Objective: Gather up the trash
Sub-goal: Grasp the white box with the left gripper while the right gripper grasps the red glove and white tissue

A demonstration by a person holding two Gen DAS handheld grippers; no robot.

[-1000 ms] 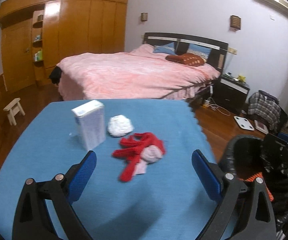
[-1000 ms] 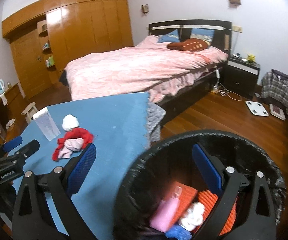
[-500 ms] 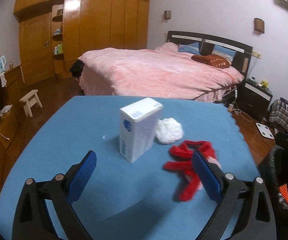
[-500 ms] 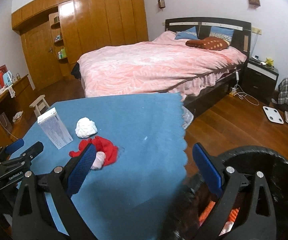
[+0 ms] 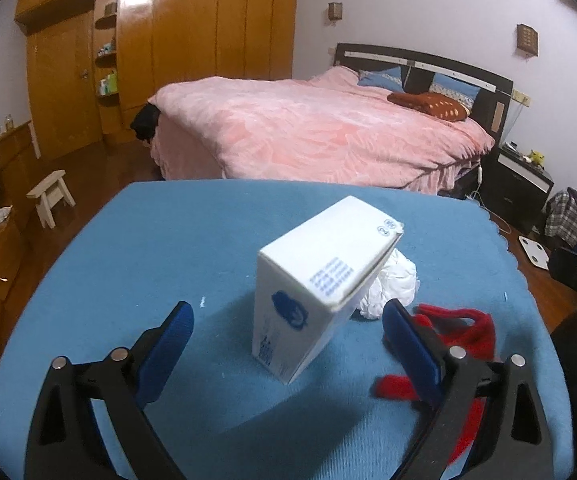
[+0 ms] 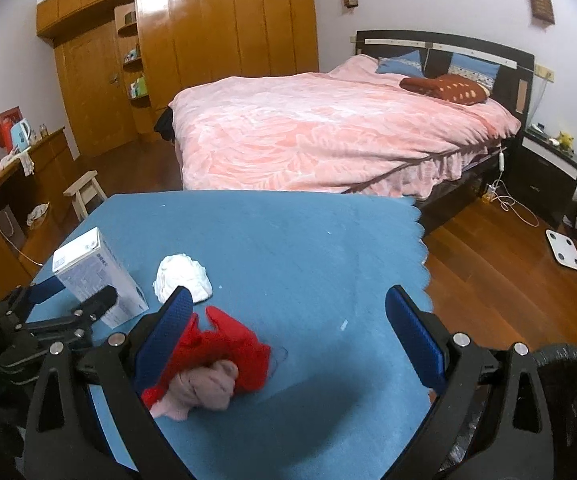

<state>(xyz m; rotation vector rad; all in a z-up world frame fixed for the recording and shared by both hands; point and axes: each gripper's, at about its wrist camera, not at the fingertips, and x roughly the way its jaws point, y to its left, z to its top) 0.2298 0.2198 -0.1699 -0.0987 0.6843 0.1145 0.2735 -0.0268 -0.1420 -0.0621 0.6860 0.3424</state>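
A white carton box [image 5: 320,292] stands upright on the blue table [image 5: 148,248], just ahead of my left gripper [image 5: 288,324], which is open and lined up with it, not touching. Behind the box lies a crumpled white tissue [image 5: 394,284], and a red cloth [image 5: 468,330] sits to the right. In the right wrist view my right gripper [image 6: 288,320] is open above the table, with the red cloth [image 6: 232,344] and a pink wad [image 6: 208,390] by its left finger. The box [image 6: 96,276], the tissue [image 6: 182,278] and the left gripper [image 6: 74,296] show at left.
A black trash bin [image 6: 568,384] stands off the table's right edge, low at the right. Beyond the table are a pink bed [image 6: 328,132], a wooden wardrobe [image 6: 208,40], a small stool [image 5: 50,196] and a dark nightstand [image 6: 548,172] on the wooden floor.
My left gripper has swung left and closed in on the white box. My right gripper has left the bin and come over the table to the red cloth.
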